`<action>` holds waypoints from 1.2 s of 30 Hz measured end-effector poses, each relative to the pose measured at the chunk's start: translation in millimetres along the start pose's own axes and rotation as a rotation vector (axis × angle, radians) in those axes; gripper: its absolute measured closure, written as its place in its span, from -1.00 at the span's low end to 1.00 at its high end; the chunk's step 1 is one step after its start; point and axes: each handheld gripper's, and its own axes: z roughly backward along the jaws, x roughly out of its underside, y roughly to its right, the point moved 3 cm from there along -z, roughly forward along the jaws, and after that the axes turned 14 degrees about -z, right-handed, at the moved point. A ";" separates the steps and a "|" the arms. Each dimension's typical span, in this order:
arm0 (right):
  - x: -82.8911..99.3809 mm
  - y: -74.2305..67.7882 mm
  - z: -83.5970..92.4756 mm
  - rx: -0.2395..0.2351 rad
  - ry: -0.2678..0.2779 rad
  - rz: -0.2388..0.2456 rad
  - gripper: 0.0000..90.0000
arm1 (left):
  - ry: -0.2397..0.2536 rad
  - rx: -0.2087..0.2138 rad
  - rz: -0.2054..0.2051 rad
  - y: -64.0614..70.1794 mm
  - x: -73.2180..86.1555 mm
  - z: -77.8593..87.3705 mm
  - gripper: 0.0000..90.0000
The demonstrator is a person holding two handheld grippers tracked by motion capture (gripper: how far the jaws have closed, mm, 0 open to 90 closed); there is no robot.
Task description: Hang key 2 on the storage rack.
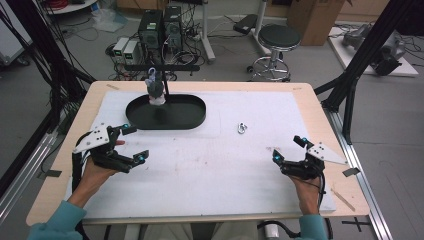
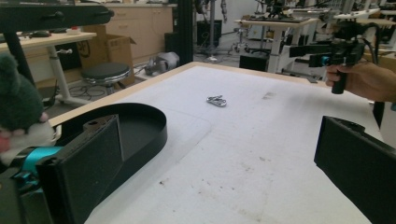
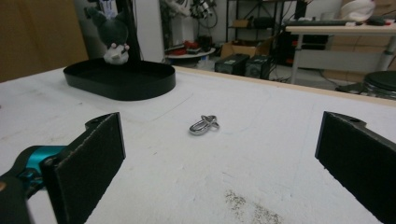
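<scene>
clip (image 1: 242, 128) on white mat, both grippers held wide open and empty.

item: small metal clip lay on the mat (image 1: 210, 170) right of centre, right of the black tray (image 1: 195, 117) and apart from it. right gripper (image 1: 289, 150) sat near the mat's right edge, jaws spread wide, nothing between them; the clip lay ahead of its gap, well clear of both pads, seen centred in the right gripper view (image 3: 204, 124). left gripper (image 1: 134, 144) sat at the mat's left, just before the tray's near rim, jaws likewise wide apart and empty; the clip was well apart from it, across the mat (image 2: 216, 101). each hand gripped its handle from below, forearms entering from the near edge, jaws pointing inward and forward. a plush toy (image 1: 156, 90) stood at the tray's far side.
</scene>
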 end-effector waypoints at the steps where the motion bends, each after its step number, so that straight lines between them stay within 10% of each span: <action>1: -2.6 0.1 -1.4 -0.005 -0.011 0.007 -0.98 | 0.001 0.004 -0.001 0.0 0.0 -0.2 -0.96; 15: -53.9 -1.0 -32.3 -0.106 -0.226 0.134 -0.98 | 0.010 0.082 -0.029 -1.1 -5.1 -7.5 -0.96; 36: -92.9 -13.9 -113.4 -0.237 -0.530 0.296 -0.98 | -0.006 0.079 -0.038 -6.4 0.3 -13.0 -0.96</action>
